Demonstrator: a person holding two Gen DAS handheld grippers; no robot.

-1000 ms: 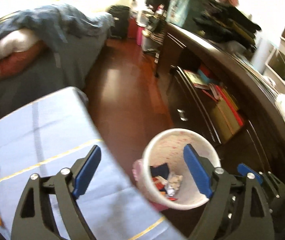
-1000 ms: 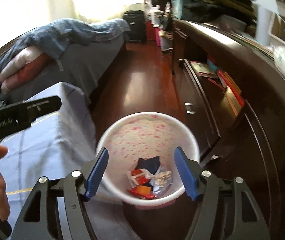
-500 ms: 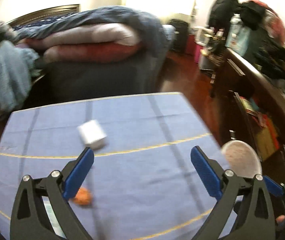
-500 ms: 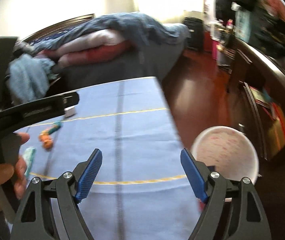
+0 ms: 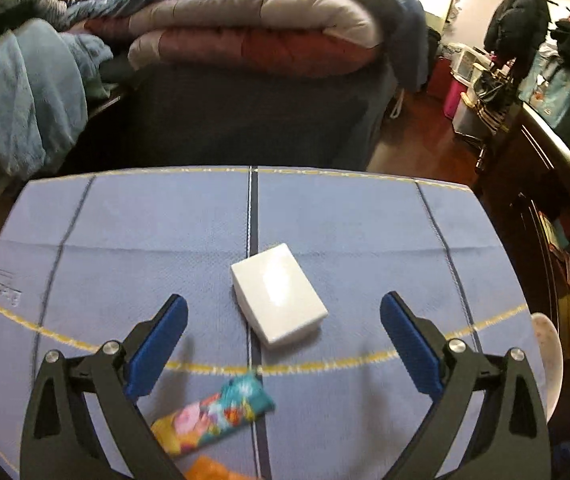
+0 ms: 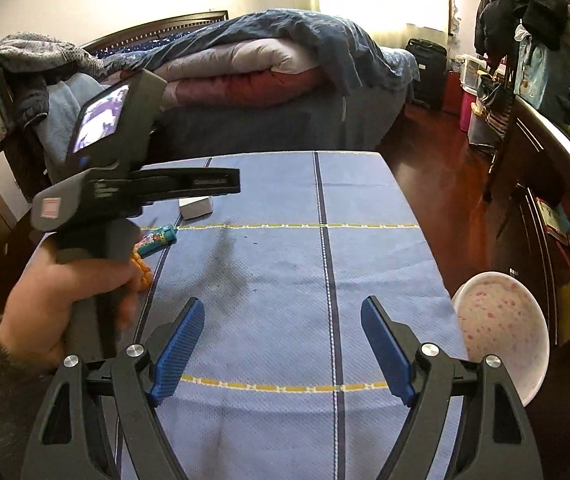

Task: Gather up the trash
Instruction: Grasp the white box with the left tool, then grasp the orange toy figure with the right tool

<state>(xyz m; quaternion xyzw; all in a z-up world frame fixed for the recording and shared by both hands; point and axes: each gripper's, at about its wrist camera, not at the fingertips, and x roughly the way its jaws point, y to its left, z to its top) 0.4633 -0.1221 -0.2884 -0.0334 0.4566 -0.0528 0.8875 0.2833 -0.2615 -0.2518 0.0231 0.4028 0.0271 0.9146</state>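
Note:
A white box [image 5: 278, 295] lies on the blue cloth-covered table [image 5: 365, 240], just ahead of my open, empty left gripper [image 5: 283, 338]. A colourful wrapper [image 5: 213, 416] lies between and below its fingers, with an orange scrap [image 5: 211, 469] nearer still. In the right wrist view the box [image 6: 195, 207], wrapper [image 6: 156, 240] and orange scrap [image 6: 143, 272] sit at the table's left, partly behind the hand-held left gripper body [image 6: 125, 188]. My right gripper [image 6: 283, 346] is open and empty over the table's middle. The pink-speckled white bin [image 6: 501, 332] stands off the table's right edge.
A bed with folded quilts [image 6: 269, 64] stands beyond the table. A dark cabinet with books [image 6: 557, 216] runs along the right over wooden floor [image 6: 445, 152]. Clothes hang over a chair at the left [image 6: 29, 80]. The bin's rim also shows in the left wrist view [image 5: 547, 356].
Both grippers have swung left from over the bin to over the table. The box and wrappers have come into close view of the left gripper. Both stay open.

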